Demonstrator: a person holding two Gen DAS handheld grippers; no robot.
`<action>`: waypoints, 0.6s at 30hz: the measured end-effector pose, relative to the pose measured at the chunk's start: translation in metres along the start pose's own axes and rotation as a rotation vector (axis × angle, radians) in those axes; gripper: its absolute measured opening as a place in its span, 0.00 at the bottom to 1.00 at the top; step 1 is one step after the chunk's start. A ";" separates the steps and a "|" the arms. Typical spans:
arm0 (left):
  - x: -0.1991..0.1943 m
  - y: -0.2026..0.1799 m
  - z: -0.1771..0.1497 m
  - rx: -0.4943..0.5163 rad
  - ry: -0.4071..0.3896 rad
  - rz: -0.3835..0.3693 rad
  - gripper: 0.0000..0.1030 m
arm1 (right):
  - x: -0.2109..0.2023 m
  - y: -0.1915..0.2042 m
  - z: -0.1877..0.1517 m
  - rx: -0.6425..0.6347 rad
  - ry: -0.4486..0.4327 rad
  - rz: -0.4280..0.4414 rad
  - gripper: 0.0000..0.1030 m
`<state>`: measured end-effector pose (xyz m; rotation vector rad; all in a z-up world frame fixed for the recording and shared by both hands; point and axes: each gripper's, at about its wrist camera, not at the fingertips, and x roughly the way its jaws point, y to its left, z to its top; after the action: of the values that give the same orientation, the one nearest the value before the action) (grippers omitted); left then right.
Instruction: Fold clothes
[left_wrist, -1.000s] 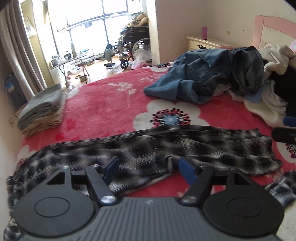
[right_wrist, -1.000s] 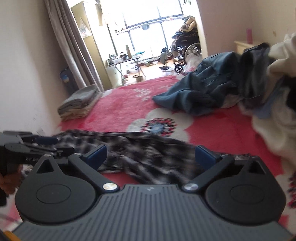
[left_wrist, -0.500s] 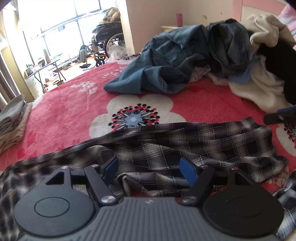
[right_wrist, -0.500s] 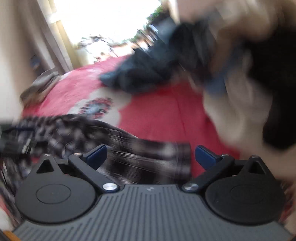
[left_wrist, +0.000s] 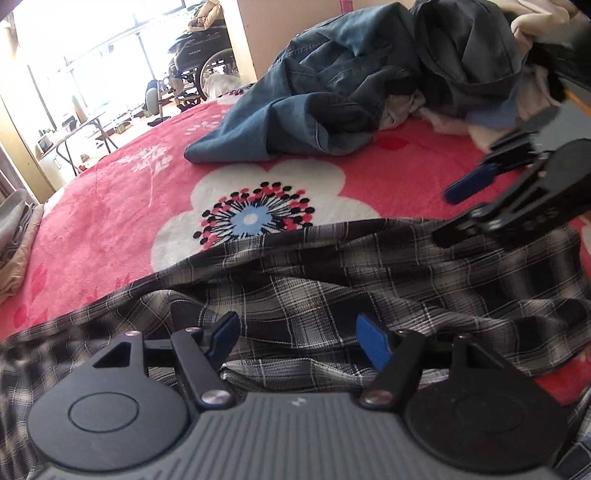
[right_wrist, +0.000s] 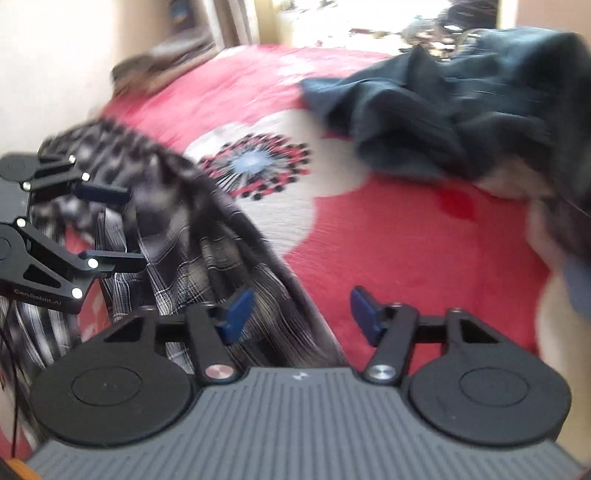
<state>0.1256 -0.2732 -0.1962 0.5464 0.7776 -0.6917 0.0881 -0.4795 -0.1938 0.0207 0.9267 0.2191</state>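
Both the left gripper (left_wrist: 297, 338) and right gripper (right_wrist: 301, 312) hover with jaws wide apart, empty, over the plaid shirt (left_wrist: 369, 288) on the red bed (left_wrist: 110, 206).

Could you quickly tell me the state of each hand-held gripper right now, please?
Left hand-held gripper: open, holding nothing, over the plaid shirt.
Right hand-held gripper: open, holding nothing.

Plaid shirt (left_wrist: 369, 280) on bed (left_wrist: 110, 206), jeans (left_wrist: 314, 110) behind.
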 end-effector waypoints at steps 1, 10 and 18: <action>0.001 0.000 -0.001 0.005 -0.002 0.000 0.69 | 0.007 0.002 0.004 -0.015 0.016 0.019 0.41; 0.014 0.002 -0.010 0.009 0.000 -0.024 0.67 | 0.012 0.009 0.033 -0.140 0.016 -0.110 0.06; 0.023 0.005 -0.013 -0.005 0.006 -0.057 0.67 | 0.051 -0.027 0.051 -0.115 0.032 -0.264 0.15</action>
<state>0.1356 -0.2691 -0.2210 0.5234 0.8030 -0.7408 0.1635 -0.4919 -0.2064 -0.2113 0.9376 0.0270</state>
